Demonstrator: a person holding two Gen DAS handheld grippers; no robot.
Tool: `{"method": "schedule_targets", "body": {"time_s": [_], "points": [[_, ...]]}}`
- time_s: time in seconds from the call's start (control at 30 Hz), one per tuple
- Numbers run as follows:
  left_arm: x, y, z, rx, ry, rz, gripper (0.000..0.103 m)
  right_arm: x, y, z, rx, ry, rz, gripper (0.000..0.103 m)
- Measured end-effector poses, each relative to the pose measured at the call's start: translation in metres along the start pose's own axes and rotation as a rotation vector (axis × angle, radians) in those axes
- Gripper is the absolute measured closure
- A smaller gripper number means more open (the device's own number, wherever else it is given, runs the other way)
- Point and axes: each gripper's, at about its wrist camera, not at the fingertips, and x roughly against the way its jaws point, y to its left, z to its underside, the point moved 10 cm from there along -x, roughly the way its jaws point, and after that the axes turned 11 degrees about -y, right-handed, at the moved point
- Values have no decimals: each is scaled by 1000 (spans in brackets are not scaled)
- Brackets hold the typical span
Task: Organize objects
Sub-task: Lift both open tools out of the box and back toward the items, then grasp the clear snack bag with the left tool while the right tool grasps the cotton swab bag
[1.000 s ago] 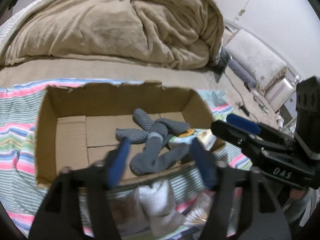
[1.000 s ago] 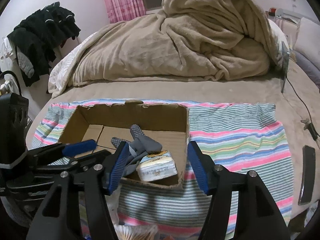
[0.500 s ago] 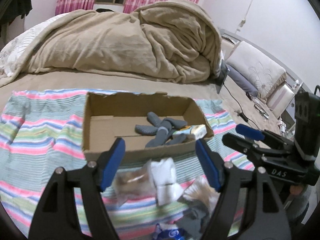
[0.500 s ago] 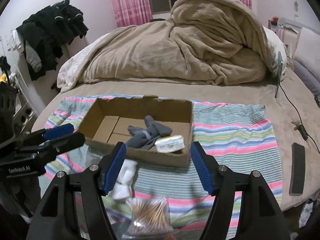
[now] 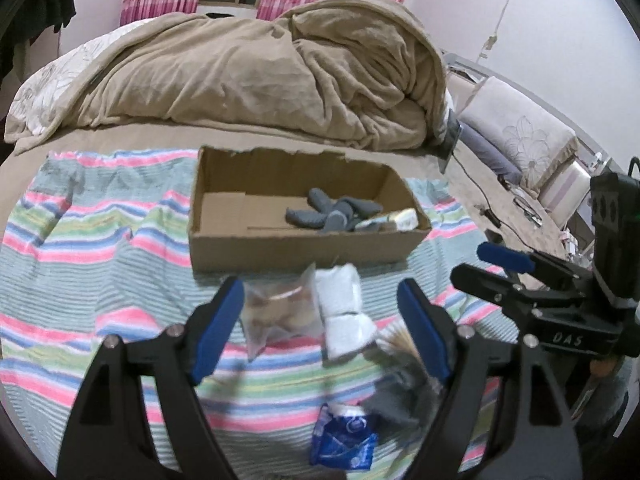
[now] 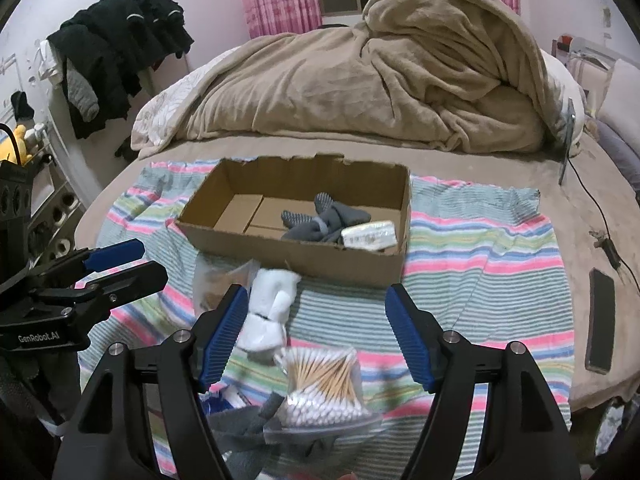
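Observation:
An open cardboard box (image 5: 304, 254) (image 6: 304, 256) sits on a striped cloth on the bed. Inside lie grey socks (image 5: 332, 212) (image 6: 320, 222) and a small white packet (image 5: 402, 220) (image 6: 370, 234). In front of the box lie a white sock bundle (image 5: 344, 312) (image 6: 268, 316), a clear bag of brownish items (image 5: 276, 312), a bag of cotton swabs (image 6: 324, 388), a grey cloth (image 5: 400, 400) and a blue packet (image 5: 344, 440). My left gripper (image 5: 320, 332) is open and empty above these items. My right gripper (image 6: 316, 336) is open and empty above the swab bag.
A beige duvet (image 5: 260, 76) is heaped behind the box. A black phone (image 6: 600, 320) lies at the bed's right edge beside a cable (image 6: 600, 220). Dark clothes (image 6: 120, 48) hang at the left. The striped cloth (image 5: 92, 240) extends left of the box.
Both grippers have pulled back and up from the box. The loose items in front of the box have come into view beneath them. Both stay open.

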Motion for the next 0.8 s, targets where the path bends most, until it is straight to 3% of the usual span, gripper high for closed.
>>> {"method": "schedule_targets", "body": {"time_s": [0.8], "points": [[-33, 23, 55, 1, 126, -28, 22, -36, -8, 80, 13, 176, -14, 29]]}}
